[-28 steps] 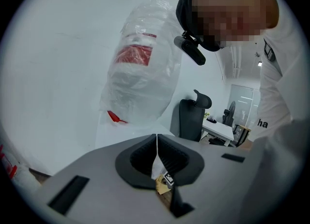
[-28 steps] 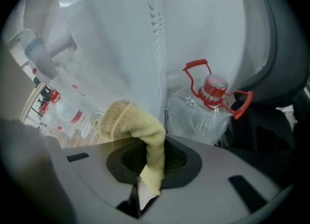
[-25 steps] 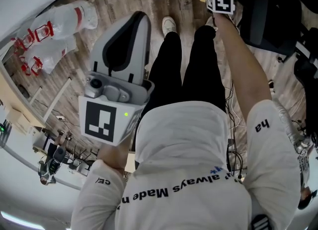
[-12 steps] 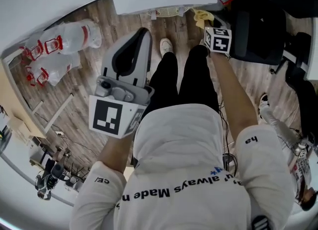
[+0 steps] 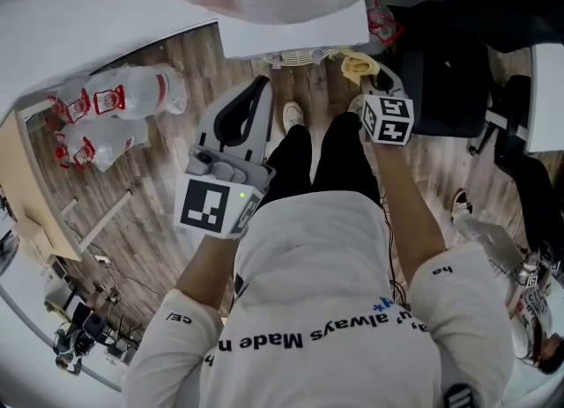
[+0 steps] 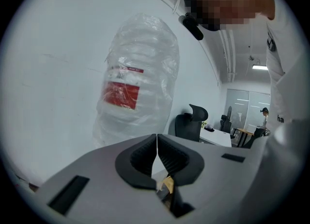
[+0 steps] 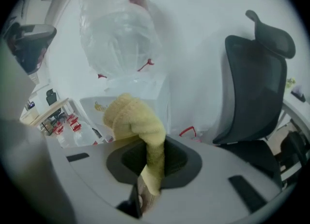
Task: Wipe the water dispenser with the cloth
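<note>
Plainly, the cloth [image 7: 131, 116] is the soft thing here: a yellow, fleecy rag, light and limp, which will fold and bunch wherever we press it. We judge it wants holding near one end, so that a thick wad stands proud of the jaws to meet the surface, and that is how it sits now. The right gripper [image 7: 154, 156] is clamped on it: a narrow strip runs down between the ribbed pads [image 7: 180, 159], and the rest is balled up above and to the left of the jaw tips. The left gripper [image 6: 156, 143] has its jaws closed together, meeting at a thin seam with nothing between them; it is raised at our left side and touches nothing that we can see.

The dispenser [image 5: 291, 32] stands right before us, a white body with a slatted vent [image 5: 300, 54] low down, and on top of it a big bottle [image 7: 116, 24] under a clear plastic wrap [image 6: 145, 49]. We expect the body to be hard, smooth and heavy enough to stay put under a light rub, while the wrap would crinkle and slip. In the head view the cloth lies just beside the dispenser's lower front, near the vent; whether it touches the panel we cannot tell.
</note>
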